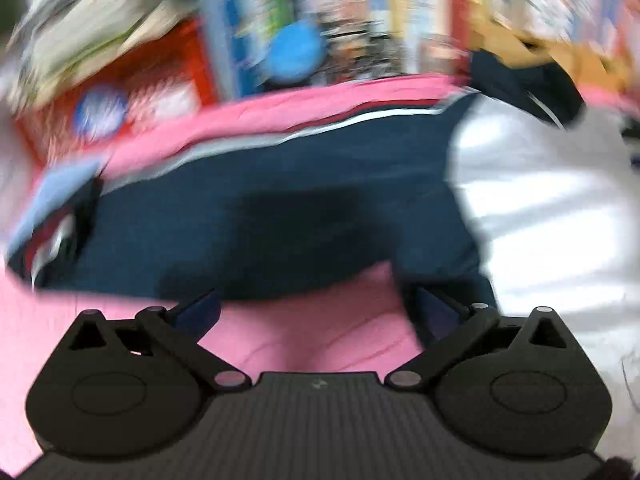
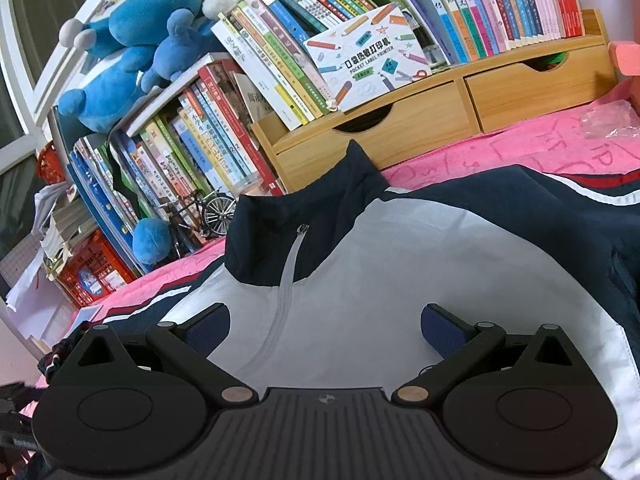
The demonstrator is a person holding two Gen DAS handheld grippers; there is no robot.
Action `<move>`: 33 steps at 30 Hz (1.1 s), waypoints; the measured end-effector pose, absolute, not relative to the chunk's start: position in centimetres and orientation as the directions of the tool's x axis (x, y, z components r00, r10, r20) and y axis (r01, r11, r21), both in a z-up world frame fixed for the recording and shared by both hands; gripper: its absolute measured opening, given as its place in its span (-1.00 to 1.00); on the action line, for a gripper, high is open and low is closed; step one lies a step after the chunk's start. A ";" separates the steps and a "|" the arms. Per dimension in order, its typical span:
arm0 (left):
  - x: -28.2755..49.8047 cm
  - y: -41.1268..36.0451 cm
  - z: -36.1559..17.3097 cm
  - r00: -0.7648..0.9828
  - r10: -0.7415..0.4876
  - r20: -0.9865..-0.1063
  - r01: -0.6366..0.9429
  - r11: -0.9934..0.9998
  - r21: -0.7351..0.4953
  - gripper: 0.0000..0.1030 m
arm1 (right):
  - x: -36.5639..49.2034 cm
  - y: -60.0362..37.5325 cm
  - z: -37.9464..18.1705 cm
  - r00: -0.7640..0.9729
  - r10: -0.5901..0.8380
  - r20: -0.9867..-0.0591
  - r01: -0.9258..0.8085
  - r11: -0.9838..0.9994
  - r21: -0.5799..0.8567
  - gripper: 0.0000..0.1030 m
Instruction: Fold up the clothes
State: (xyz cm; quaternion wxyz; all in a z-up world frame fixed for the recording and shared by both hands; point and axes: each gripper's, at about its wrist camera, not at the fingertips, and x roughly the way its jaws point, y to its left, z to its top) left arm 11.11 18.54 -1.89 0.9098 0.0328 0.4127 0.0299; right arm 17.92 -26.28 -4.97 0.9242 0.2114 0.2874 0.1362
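A navy and white zip-up jacket [image 2: 380, 264] lies flat on a pink cloth-covered surface [image 2: 532, 148], collar toward the shelves. My right gripper [image 2: 326, 330] is open and empty, low over the jacket's white chest near the zipper. The left wrist view is heavily blurred. There the jacket's navy sleeve [image 1: 260, 216] stretches across the pink cloth [image 1: 312, 336], with the white body [image 1: 552, 216] at the right. My left gripper [image 1: 320, 308] is open, its fingers spread at the sleeve's near edge, holding nothing.
A wooden drawer unit [image 2: 440, 120] with books stands behind the jacket. Slanted bookshelves [image 2: 192, 148], blue plush toys [image 2: 132, 52], a small model bicycle [image 2: 208, 212] and a red crate [image 2: 92, 268] are at the back left. A crumpled clear wrapper [image 2: 612, 120] lies at the far right.
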 end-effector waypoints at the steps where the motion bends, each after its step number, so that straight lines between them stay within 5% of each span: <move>1: 10.7 19.8 -1.8 0.651 0.170 -0.739 -0.105 0.985 0.135 1.00 | 17.9 -26.3 -5.0 0.797 0.375 -0.473 -0.131 0.872 0.471 1.00; 4: 9.3 24.1 -1.4 0.598 0.311 -0.738 -0.286 0.944 0.167 0.90 | 17.9 -26.2 -5.0 0.796 0.377 -0.473 -0.131 0.871 0.474 1.00; 6: 8.2 26.1 -0.8 0.604 0.251 -0.757 -0.321 0.945 0.058 0.70 | 17.9 -26.2 -5.0 0.796 0.377 -0.473 -0.131 0.871 0.473 1.00; 11: 8.0 25.4 0.8 0.738 0.092 -0.669 -0.201 0.976 -0.087 0.83 | 17.9 -26.2 -5.0 0.796 0.376 -0.474 -0.130 0.872 0.472 1.00; 15: 13.5 26.0 -1.6 0.670 0.221 -0.709 -0.229 0.970 0.085 0.71 | 17.8 -26.3 -5.0 0.797 0.378 -0.471 -0.129 0.868 0.479 1.00; 20: 18.6 34.7 -2.4 0.556 0.363 -0.748 -0.453 0.887 0.094 0.59 | 17.9 -26.4 -5.1 0.795 0.383 -0.471 -0.132 0.866 0.482 1.00; 23: 21.2 38.9 -2.0 0.434 0.531 -0.728 -0.579 0.783 0.227 0.28 | 17.9 -26.4 -5.1 0.792 0.388 -0.471 -0.135 0.864 0.484 1.00; 27: 23.1 41.7 -1.7 0.304 0.715 -0.629 -0.620 0.650 0.439 0.34 | 17.9 -26.5 -5.1 0.791 0.395 -0.467 -0.139 0.860 0.492 1.00; 33: 22.5 44.0 -1.3 0.274 0.703 -0.657 -0.711 0.608 0.354 0.52 | 18.1 -26.4 -5.1 0.784 0.408 -0.468 -0.151 0.857 0.493 1.00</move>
